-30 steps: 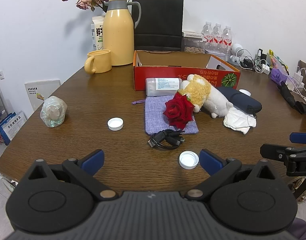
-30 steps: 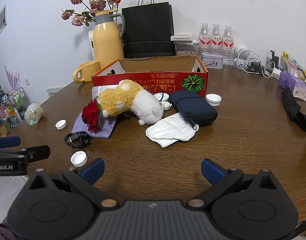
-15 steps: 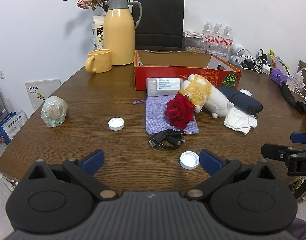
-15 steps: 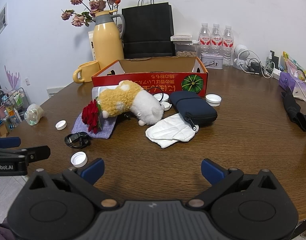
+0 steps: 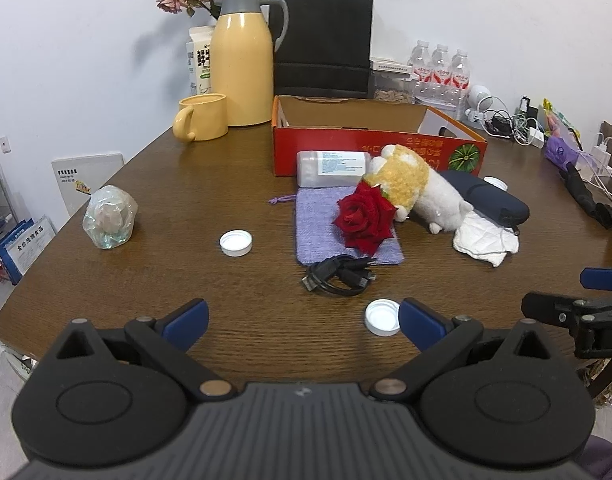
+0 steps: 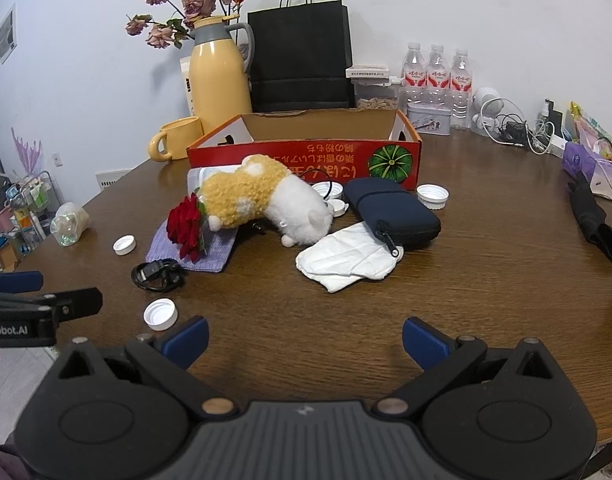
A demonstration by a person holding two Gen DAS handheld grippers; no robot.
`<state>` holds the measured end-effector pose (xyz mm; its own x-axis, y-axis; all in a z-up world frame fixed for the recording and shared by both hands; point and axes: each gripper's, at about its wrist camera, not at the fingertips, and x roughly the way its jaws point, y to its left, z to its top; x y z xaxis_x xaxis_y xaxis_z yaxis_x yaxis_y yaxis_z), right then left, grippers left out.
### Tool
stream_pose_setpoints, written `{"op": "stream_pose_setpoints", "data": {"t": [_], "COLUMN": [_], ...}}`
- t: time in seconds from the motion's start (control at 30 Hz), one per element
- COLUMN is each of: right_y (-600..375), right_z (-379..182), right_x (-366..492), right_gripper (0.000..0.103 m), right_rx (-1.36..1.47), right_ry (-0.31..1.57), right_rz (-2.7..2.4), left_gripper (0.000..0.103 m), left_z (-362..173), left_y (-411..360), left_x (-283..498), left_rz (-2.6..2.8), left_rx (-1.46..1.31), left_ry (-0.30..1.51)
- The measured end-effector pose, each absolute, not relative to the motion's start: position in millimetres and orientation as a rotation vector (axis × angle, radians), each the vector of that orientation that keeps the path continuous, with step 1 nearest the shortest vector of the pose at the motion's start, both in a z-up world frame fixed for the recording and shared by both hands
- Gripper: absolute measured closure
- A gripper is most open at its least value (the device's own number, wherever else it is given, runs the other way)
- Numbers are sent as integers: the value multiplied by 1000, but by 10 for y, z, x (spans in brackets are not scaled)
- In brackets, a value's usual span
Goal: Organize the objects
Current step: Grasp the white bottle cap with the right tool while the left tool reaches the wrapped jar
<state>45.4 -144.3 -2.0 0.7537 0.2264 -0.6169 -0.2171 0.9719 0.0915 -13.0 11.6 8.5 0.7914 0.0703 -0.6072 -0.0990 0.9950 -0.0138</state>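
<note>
A red cardboard box (image 5: 380, 152) (image 6: 306, 158) stands open at the table's middle back. In front of it lie a clear bottle (image 5: 332, 168), a plush toy (image 5: 418, 188) (image 6: 266, 200), a red rose (image 5: 364, 220) (image 6: 186, 226) on a purple pouch (image 5: 318, 224), a black cable (image 5: 338, 276) (image 6: 158, 276), a navy case (image 6: 390, 212) and a white cloth (image 6: 350, 256). White caps (image 5: 236, 243) (image 5: 382, 317) (image 6: 160, 314) lie loose. My left gripper (image 5: 304, 322) and right gripper (image 6: 304, 338) are both open and empty, over the near edge.
A yellow thermos (image 5: 242, 76), yellow mug (image 5: 204, 122), black paper bag (image 5: 324, 40) and water bottles (image 6: 436, 76) stand at the back. A crumpled plastic bottle (image 5: 110, 222) lies at left. Chargers and cables (image 6: 518, 132) and a black glove (image 6: 594, 220) lie at right.
</note>
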Motion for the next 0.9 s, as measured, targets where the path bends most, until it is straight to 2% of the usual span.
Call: {"op": "stream_pose_setpoints", "data": {"t": [0.47, 0.6, 0.67, 0.73, 0.8, 0.9], "right_y": [-874, -676, -609, -539, -483, -415], "right_z": [-208, -279, -307, -331, -355, -376], "right_x": [606, 667, 690, 704, 724, 738], "right_gripper": [2, 19, 23, 34, 50, 68], "right_rx": [-60, -92, -98, -111, -123, -144], "right_ry": [693, 693, 698, 693, 691, 663], "right_rz": [427, 458, 481, 508, 525, 539], "left_gripper": [0, 0, 0, 0, 0, 0], "left_z": [-100, -142, -152, -161, -178, -196], "left_y": [617, 750, 799, 833, 862, 917], "left_x": [-89, -89, -93, -95, -92, -97], "left_rz": [176, 190, 188, 184, 181, 191], "left_rx": [-113, -132, -138, -143, -151, -168], "left_ry": [710, 720, 716, 714, 716, 709]}}
